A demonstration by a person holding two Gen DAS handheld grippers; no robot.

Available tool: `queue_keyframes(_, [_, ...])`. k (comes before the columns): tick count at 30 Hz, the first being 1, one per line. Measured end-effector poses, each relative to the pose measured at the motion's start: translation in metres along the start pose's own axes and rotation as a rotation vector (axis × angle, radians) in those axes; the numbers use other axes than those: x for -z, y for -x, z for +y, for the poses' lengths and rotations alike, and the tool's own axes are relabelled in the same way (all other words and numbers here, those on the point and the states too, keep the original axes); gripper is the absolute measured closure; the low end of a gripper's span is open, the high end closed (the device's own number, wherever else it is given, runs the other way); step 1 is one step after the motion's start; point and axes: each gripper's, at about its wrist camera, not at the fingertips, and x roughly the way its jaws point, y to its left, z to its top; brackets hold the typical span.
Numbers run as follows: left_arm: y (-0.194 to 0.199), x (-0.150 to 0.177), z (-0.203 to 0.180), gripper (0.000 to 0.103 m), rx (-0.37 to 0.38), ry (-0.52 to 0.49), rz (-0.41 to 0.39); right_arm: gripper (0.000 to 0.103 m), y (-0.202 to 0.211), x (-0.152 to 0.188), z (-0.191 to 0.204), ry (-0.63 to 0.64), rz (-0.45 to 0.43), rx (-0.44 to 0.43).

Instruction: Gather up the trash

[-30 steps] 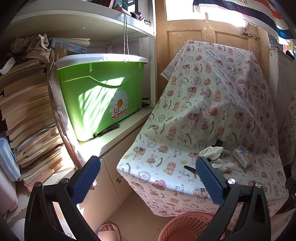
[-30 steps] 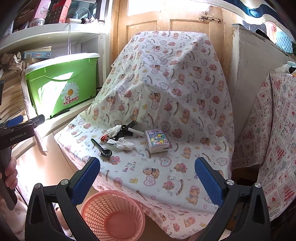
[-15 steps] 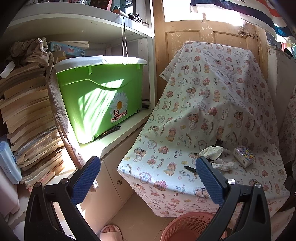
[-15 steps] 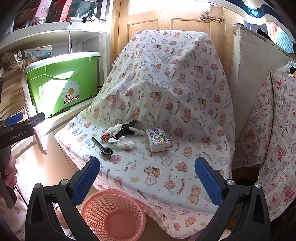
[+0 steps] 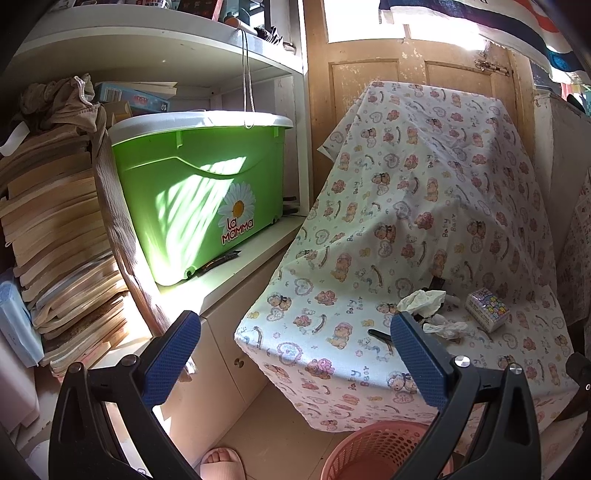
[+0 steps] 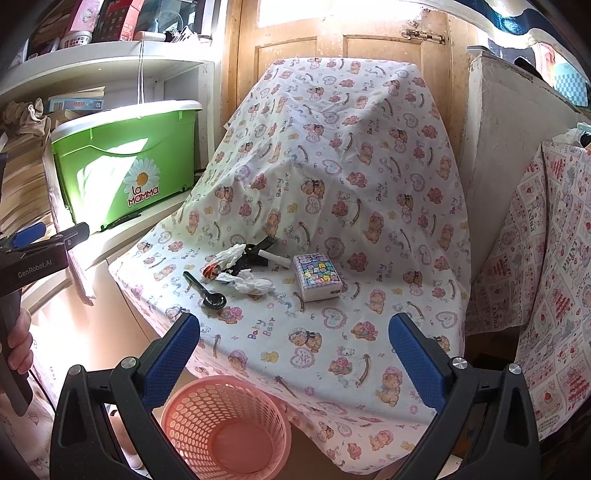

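Nearest the lens, right hand-held gripper (image 6: 293, 328) spread wide, blue pads well apart, nothing between them, hovering in front of the draped seat. Directly below, a pink mesh basket (image 6: 225, 428) on the floor, standing upright against the front edge of the cloth. At far left in the right wrist view, left hand-held gripper (image 6: 55, 236) seen side-on, gripped from below by a hand (image 6: 16, 345); from its own camera, left hand-held gripper (image 5: 295, 332) likewise spread apart and holding nothing, aimed between the white cabinet and the seat's corner, a pink slipper (image 5: 222, 463) at the bottom edge.

Farther in, on the teddy-bear cloth (image 6: 332, 192), the trash in a small cluster: black plastic spoon (image 6: 207, 290) lying flat near the front-left edge; just behind it a crumpled white tissue (image 6: 249, 284), limp and wrinkled; another crumpled white wad (image 6: 229, 254) with a red-orange bit at its near end; a black object with a white stick (image 6: 275, 257) across it, too small to identify. Beside them to the right, a pastel patterned box (image 6: 317, 280).

Beyond, on the shelf at left, green bin (image 6: 125, 166) with a daisy label, white lid on. Wooden door (image 6: 332, 33) at the back.
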Motion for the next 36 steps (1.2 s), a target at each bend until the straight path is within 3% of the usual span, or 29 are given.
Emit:
queue_keyframes(15, [0.000,0.003,-0.003,0.001,-0.002,-0.008,0.005,0.000,-0.002,0.000,0.000,-0.002,0.007,-0.003])
queue_keyframes(26, [-0.002,0.005,-0.007,0.001,0.003,-0.027,0.019,0.000,-0.019,0.010,0.001,-0.001,0.085,0.012])
queue_keyframes(36, [-0.019,0.014,-0.011,0.002,0.025,-0.034,0.124,0.000,-0.033,0.013,0.004,-0.008,0.159,-0.001])
